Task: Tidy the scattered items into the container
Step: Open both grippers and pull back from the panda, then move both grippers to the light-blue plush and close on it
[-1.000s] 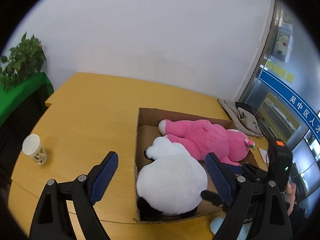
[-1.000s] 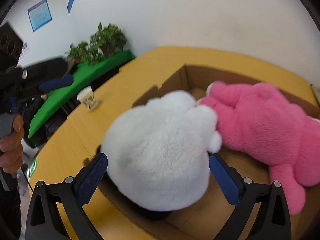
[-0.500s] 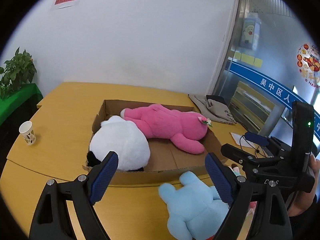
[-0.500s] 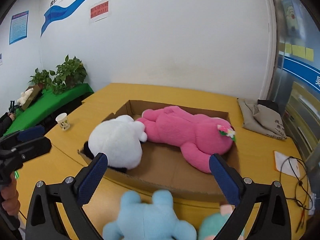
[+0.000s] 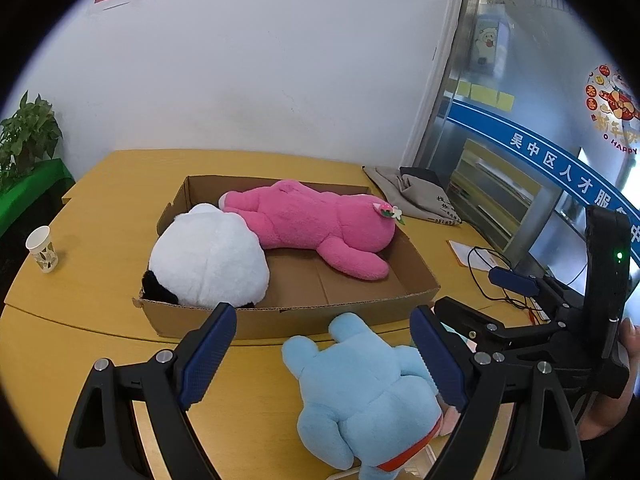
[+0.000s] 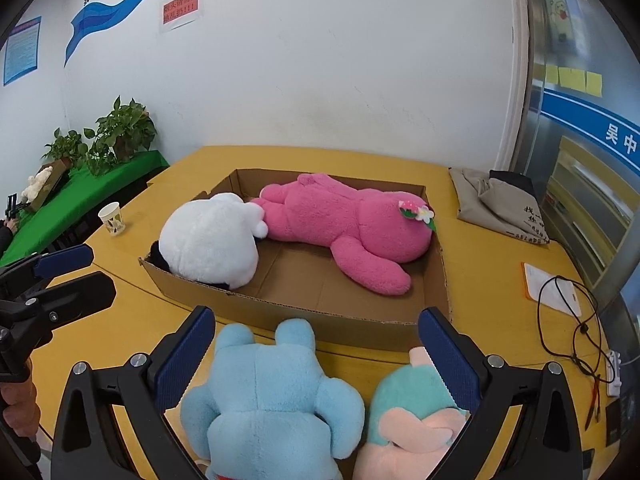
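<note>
Between the right claw's (image 6: 316, 344) spread fingers lay a light blue plush toy (image 6: 268, 396) and a teal-and-peach one (image 6: 412, 412), ungripped. Alongside, the left claw (image 5: 324, 344) hung open. Beyond, the cardboard box (image 6: 320, 320) on the worktop (image 6: 480, 280) held white (image 6: 208, 240) and pink (image 6: 348, 224) plush toys.

Count, both views. Plush toys: four. Two lie in the cardboard box (image 6: 436, 280): one white plush (image 6: 210, 240), one pink plush (image 6: 352, 224). Two lie on the table (image 6: 480, 264) outside it: one light blue plush (image 6: 268, 396), one teal-and-peach plush (image 6: 412, 412). Box: one. Paper cup (image 6: 112, 219): one. Folded cloth bag (image 6: 500, 204): one. Potted plants (image 6: 120, 132): at least two.
</note>
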The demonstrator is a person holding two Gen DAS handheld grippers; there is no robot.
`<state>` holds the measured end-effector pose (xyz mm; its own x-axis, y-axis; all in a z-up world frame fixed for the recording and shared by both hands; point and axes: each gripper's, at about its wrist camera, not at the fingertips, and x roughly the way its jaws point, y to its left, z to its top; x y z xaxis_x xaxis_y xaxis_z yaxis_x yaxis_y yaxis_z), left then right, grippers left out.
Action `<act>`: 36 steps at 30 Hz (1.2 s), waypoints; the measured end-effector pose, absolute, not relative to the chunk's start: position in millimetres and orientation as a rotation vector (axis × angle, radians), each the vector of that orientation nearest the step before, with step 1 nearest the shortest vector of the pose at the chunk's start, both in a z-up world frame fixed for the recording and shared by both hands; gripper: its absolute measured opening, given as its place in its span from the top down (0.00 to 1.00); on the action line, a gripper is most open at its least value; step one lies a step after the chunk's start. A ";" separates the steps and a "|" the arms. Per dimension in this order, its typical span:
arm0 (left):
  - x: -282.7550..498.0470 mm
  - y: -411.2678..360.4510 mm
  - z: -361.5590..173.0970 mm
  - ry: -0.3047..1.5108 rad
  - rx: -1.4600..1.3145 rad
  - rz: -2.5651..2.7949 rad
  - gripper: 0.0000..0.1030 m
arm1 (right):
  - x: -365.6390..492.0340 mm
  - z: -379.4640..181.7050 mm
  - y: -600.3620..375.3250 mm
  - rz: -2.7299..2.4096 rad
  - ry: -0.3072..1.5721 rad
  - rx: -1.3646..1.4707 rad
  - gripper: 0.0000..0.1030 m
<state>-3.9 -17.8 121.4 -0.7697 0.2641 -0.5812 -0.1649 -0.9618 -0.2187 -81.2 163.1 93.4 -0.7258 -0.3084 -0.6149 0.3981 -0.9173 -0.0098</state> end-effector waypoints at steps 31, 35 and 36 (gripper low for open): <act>-30.3 -19.2 69.5 -0.406 -1.108 2.589 0.13 | -91.4 53.3 180.5 -2.522 0.248 1.002 0.00; -39.3 -24.7 50.8 -0.493 -1.161 2.518 0.13 | -75.2 30.5 170.3 -2.376 0.317 1.034 0.00; -42.4 -25.0 44.9 -0.508 -1.182 2.497 0.13 | -70.2 24.8 166.5 -2.344 0.332 1.035 0.00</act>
<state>-42.4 -25.0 44.9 -0.6009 0.4384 -0.6684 -0.1421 -0.8815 -0.4503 -70.2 166.5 24.8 -0.5519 -0.3851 -0.7397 0.5753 -0.8179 -0.0034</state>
